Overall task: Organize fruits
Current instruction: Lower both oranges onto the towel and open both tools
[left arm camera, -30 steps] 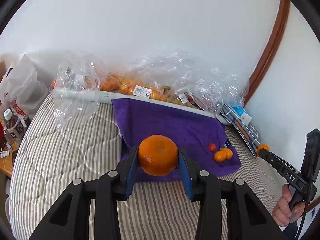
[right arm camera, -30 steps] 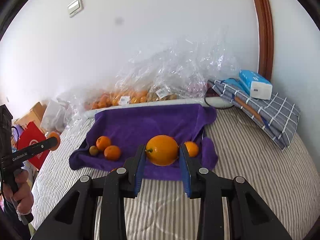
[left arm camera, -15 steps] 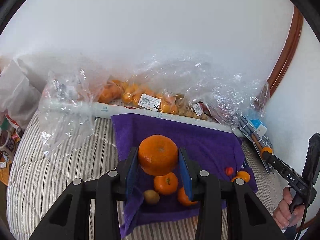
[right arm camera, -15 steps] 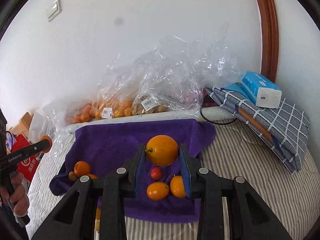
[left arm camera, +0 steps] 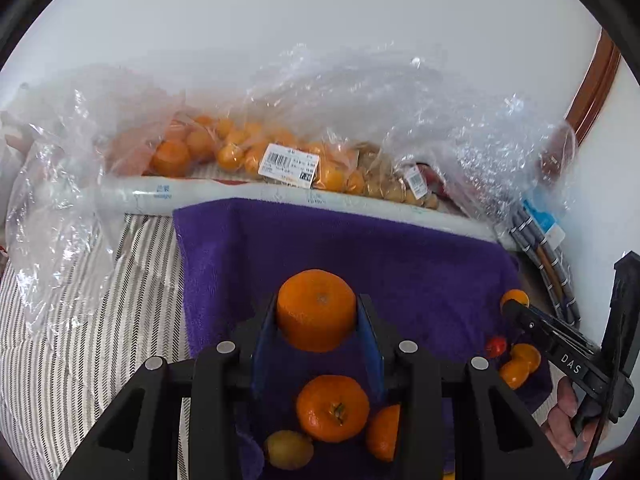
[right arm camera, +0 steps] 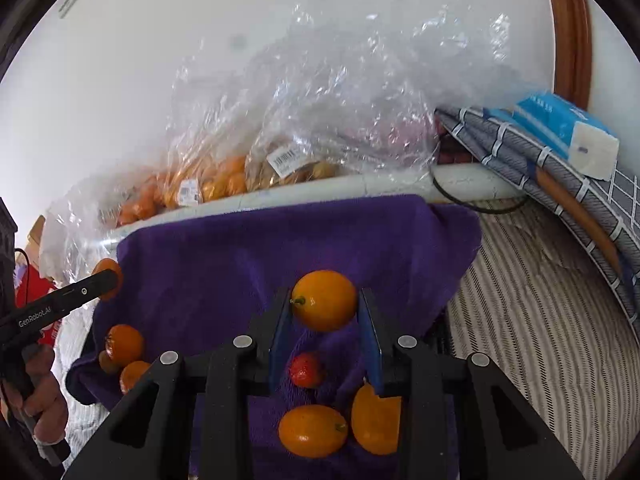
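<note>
My left gripper (left arm camera: 317, 320) is shut on a mandarin (left arm camera: 316, 308) and holds it above the purple towel (left arm camera: 380, 256). Below it on the towel lie a second mandarin (left arm camera: 332, 408), a small brown-green fruit (left arm camera: 288, 450) and part of another orange fruit (left arm camera: 384, 432). My right gripper (right arm camera: 325, 312) is shut on a smooth yellow-orange fruit (right arm camera: 324, 300) above the same towel (right arm camera: 240, 252). Under it lie a strawberry (right arm camera: 306, 370) and two yellow-orange fruits (right arm camera: 312, 430). Mandarins (right arm camera: 124, 344) lie at the towel's left edge.
Clear plastic bags of oranges (left arm camera: 240, 152) and brown fruits (left arm camera: 388, 184) lie along the wall behind a white roll (left arm camera: 160, 196). A folded checked cloth (right arm camera: 560, 184) with a blue tissue pack (right arm camera: 560, 128) sits at the right. The towel rests on a striped mattress (right arm camera: 540, 320).
Both grippers have moved forward over the purple towel, each still holding its fruit. Fruits lying on the towel now show beneath the fingers.
</note>
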{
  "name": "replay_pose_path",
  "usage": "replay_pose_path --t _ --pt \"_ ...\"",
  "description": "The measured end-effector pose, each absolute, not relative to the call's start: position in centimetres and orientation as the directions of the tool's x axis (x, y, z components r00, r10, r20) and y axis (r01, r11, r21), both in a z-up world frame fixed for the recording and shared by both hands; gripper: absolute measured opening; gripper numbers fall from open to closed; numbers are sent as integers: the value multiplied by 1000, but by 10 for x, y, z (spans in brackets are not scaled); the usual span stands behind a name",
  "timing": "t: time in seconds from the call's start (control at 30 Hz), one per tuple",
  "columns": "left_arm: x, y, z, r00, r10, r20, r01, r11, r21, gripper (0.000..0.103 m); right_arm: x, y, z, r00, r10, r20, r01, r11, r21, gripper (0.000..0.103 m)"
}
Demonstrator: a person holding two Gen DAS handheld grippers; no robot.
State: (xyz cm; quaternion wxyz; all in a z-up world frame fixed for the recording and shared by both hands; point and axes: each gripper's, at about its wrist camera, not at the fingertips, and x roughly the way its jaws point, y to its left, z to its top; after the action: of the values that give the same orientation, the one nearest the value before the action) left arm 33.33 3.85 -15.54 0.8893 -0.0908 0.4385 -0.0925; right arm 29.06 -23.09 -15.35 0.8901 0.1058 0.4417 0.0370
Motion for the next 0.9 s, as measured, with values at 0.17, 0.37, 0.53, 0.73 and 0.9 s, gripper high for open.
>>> replay_pose_path --t 0.17,0.37,0.53,0.73,0.9 --pt "336 35 -168 575 -241 -782 90 968 -233 37 297 -227 -166 577 147 -804 43 977 210 33" --pt "339 33 -176 549 -252 -796 91 966 -243 37 300 -225 -174 566 126 -815 54 980 190 33" --pt "340 29 -179 538 -238 -809 95 970 -223 37 300 -226 -176 558 125 -821 57 980 188 33" --pt "338 23 -182 542 -221 -811 117 975 -187 38 299 -224 -177 558 120 -821 52 983 179 33" --pt "331 22 -172 551 -218 -806 120 976 -182 46 291 -228 -167 578 124 -807 53 981 189 46"
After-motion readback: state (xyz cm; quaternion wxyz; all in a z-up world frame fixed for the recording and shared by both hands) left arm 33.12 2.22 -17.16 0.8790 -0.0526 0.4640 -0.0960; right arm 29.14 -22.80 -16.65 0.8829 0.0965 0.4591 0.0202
